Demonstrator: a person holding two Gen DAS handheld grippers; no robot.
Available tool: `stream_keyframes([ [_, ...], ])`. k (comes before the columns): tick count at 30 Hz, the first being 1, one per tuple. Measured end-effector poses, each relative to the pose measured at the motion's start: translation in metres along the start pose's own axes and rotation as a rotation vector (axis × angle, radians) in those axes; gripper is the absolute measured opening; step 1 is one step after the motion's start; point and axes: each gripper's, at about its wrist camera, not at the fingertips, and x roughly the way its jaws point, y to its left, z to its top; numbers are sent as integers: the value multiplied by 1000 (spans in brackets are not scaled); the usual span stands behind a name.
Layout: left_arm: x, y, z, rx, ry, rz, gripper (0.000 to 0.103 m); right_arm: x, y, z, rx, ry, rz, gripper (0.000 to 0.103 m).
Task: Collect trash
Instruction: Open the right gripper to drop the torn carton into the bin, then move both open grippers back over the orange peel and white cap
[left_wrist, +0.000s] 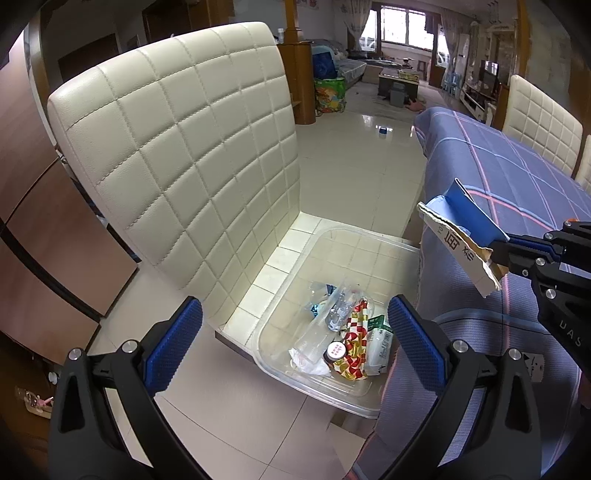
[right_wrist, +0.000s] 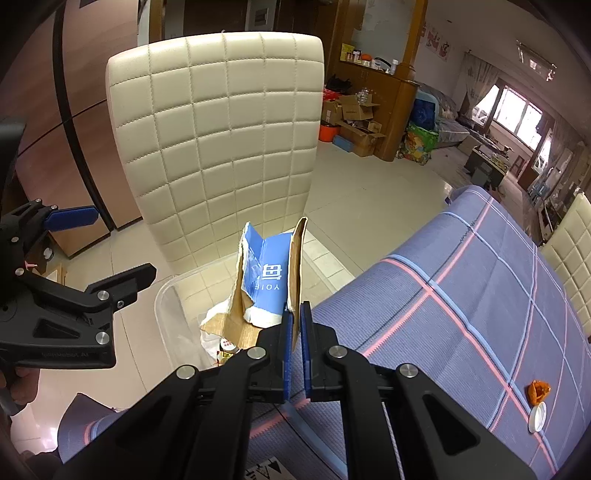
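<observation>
A clear plastic bin (left_wrist: 284, 376) sits on the seat of a cream quilted chair (left_wrist: 184, 147). It holds a crushed clear bottle (left_wrist: 332, 314), a red and yellow wrapper (left_wrist: 354, 347), a small jar with a red lid (left_wrist: 335, 350) and white packaging (left_wrist: 380, 343). My left gripper (left_wrist: 291, 343) hangs open and empty above the bin. My right gripper (right_wrist: 295, 325) is shut on a torn blue and brown cardboard piece (right_wrist: 266, 280), held up over the bin's edge (right_wrist: 162, 295). The same cardboard piece (left_wrist: 461, 236) shows at the right of the left wrist view.
A table under a blue checked cloth (right_wrist: 480, 295) stands right of the chair. On it lie an orange scrap (right_wrist: 538, 391) and a white cap (right_wrist: 537, 417). Another cream chair (left_wrist: 543, 122) stands behind the table. Tiled floor (left_wrist: 351, 155) runs toward a cluttered living room.
</observation>
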Motion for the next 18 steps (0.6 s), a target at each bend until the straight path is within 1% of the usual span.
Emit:
stream_keyframes([
  [7, -3, 14, -2, -29, 0, 14, 99, -1, 4, 7, -6, -30, 24, 6],
  [9, -5, 17, -2, -36, -2, 17, 99, 2, 5, 9, -8, -20, 13, 9],
  [10, -6, 19, -3, -41, -3, 18, 99, 3, 6, 10, -15, -10, 9, 17],
  [11, -6, 21, -3, -45, -4, 18, 99, 4, 7, 10, -26, -7, -7, 42],
  [12, -6, 23, -4, -49, -5, 18, 99, 3, 8, 10, -33, -19, -26, 59],
  [13, -6, 23, -5, -51, -4, 16, 99, -1, 10, 9, -47, -56, -47, 74],
  [14, -6, 23, -6, -52, -1, 14, 99, -4, 13, 8, -72, -81, -63, 74],
  [18, -4, 20, -10, -41, 11, 12, 99, -2, 10, 8, -61, -61, -78, 74],
])
